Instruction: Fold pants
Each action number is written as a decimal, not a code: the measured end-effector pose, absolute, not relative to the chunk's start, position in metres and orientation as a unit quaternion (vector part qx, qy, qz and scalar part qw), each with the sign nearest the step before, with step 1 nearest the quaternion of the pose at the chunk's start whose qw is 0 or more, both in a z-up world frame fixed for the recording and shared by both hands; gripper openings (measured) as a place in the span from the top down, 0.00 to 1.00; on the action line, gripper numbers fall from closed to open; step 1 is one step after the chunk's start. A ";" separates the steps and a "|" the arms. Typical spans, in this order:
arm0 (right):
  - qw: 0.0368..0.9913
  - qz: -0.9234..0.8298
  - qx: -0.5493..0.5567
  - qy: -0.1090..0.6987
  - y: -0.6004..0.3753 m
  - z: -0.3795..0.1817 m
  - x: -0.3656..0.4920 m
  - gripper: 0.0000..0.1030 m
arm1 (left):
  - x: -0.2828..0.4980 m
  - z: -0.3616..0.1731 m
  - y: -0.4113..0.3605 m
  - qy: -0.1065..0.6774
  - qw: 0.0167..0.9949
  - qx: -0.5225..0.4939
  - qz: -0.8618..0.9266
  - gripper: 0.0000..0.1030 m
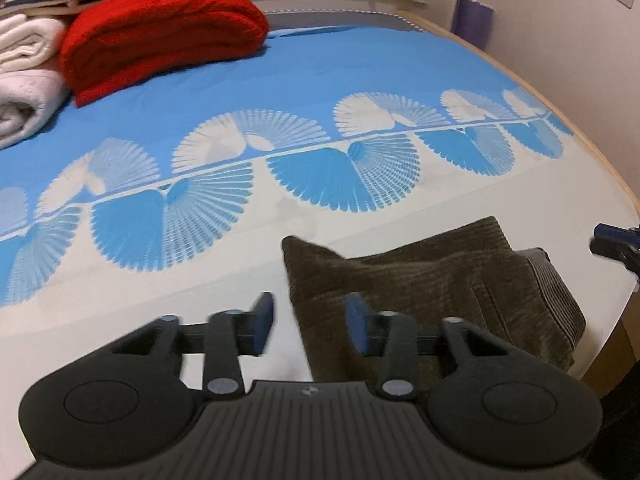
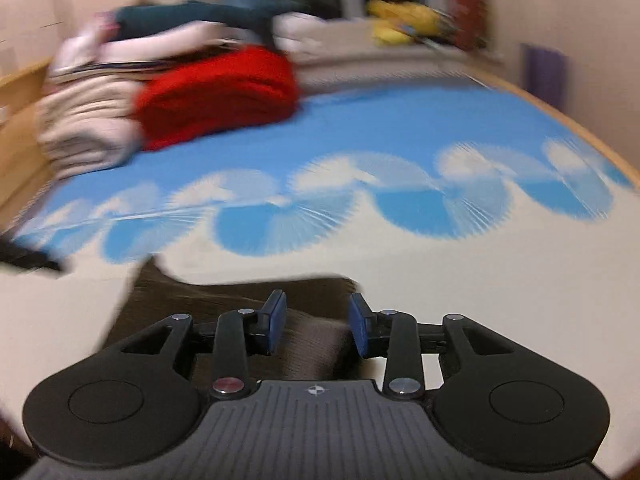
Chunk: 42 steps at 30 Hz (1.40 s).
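Note:
Dark olive corduroy pants (image 1: 432,292) lie folded into a compact stack on the white part of the bedsheet near the bed's front edge. My left gripper (image 1: 310,326) is open and empty, hovering over the stack's left edge. The right gripper's tip (image 1: 616,246) shows at the right edge of the left wrist view. In the blurred right wrist view the pants (image 2: 224,312) lie just under my right gripper (image 2: 317,326), which is open with nothing between its fingers.
A folded red blanket (image 1: 160,32) and white towels (image 1: 24,80) are piled at the far left of the blue and white sheet (image 1: 320,80). The wooden bed edge (image 1: 580,128) curves along the right, with a wall beyond.

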State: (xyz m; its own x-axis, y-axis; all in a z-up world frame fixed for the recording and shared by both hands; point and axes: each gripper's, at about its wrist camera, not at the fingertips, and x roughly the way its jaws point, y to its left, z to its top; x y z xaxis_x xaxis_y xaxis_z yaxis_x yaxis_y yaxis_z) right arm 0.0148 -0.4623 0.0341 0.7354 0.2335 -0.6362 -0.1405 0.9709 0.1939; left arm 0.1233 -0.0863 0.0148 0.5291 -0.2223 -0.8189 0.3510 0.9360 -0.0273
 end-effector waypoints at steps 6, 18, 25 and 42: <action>0.885 0.273 -0.031 0.376 -0.427 0.031 0.021 0.64 | 0.137 -0.020 -0.110 0.463 0.858 0.097 -0.198 0.81; 0.809 0.289 -0.120 0.497 -0.416 -0.036 0.018 0.68 | 0.189 -0.077 -0.136 0.522 0.831 0.118 -0.152 0.81; 0.810 0.296 -0.111 0.493 -0.419 -0.040 0.021 0.67 | 0.195 -0.085 -0.138 0.526 0.829 0.121 -0.143 0.79; 0.855 0.251 -0.012 0.454 -0.442 -0.012 0.032 0.67 | 0.165 -0.050 -0.124 0.508 0.838 0.111 -0.165 0.77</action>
State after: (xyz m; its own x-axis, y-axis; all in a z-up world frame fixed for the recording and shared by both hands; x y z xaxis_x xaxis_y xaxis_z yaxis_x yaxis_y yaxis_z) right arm 0.0322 -0.4421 -0.0118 0.4621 0.4190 -0.7816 -0.4409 0.8733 0.2074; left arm 0.1654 -0.1236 -0.0505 0.4298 -0.1637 -0.8880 0.3885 0.9213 0.0182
